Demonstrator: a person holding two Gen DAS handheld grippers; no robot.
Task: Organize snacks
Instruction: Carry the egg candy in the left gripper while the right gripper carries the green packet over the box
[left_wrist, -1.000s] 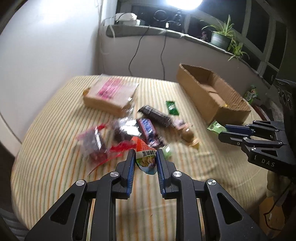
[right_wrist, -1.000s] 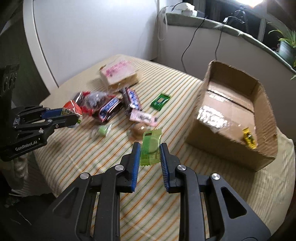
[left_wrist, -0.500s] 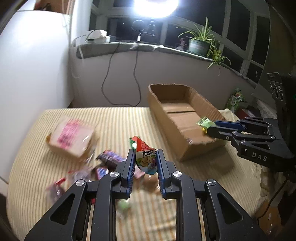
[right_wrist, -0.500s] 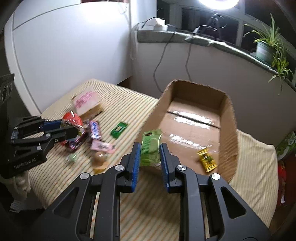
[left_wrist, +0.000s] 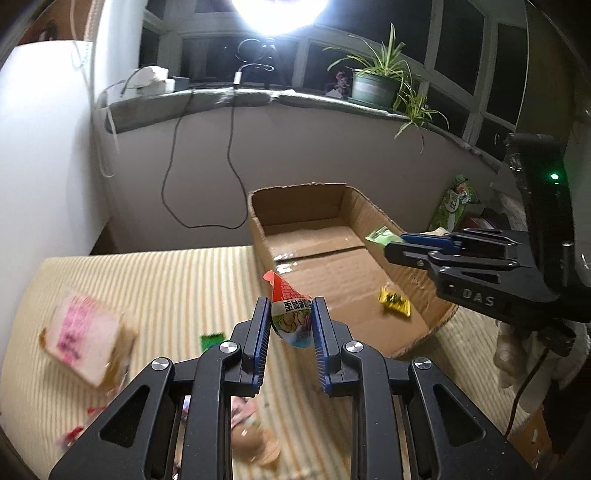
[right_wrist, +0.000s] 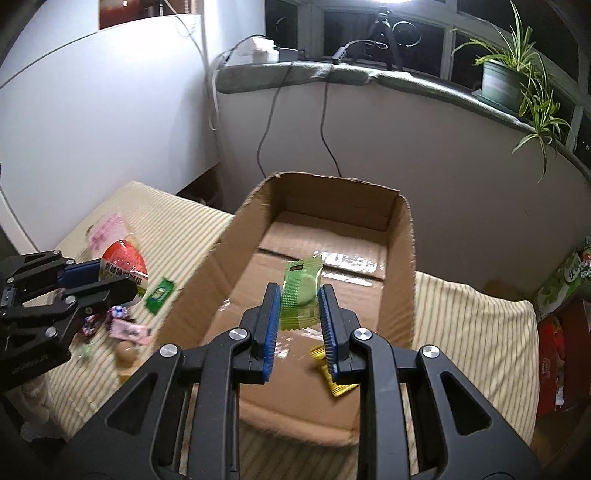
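Note:
My left gripper (left_wrist: 290, 314) is shut on a red-topped egg-shaped snack (left_wrist: 290, 315), held above the striped table near the left wall of the open cardboard box (left_wrist: 258, 236). My right gripper (right_wrist: 298, 295) is shut on a green snack packet (right_wrist: 301, 295), held over the inside of the box (right_wrist: 400, 258). A yellow snack (left_wrist: 394, 302) lies on the box floor. The right gripper also shows in the left wrist view (left_wrist: 397, 245) over the box's right wall. The left gripper shows in the right wrist view (right_wrist: 118, 280) with the egg snack (right_wrist: 123, 260).
Loose snacks lie on the striped table (left_wrist: 166, 273): a pink-labelled bread pack (left_wrist: 83, 336), a small green packet (right_wrist: 159, 291), a pink wrapper (right_wrist: 130, 330) and others. A wall with hanging cables (left_wrist: 232, 147) and a sill with a potted plant (right_wrist: 504, 79) stand behind.
Both grippers have risen and moved toward the box with their snacks. The right gripper has gone from in front of the box to over its inside. The left gripper left the snack pile.

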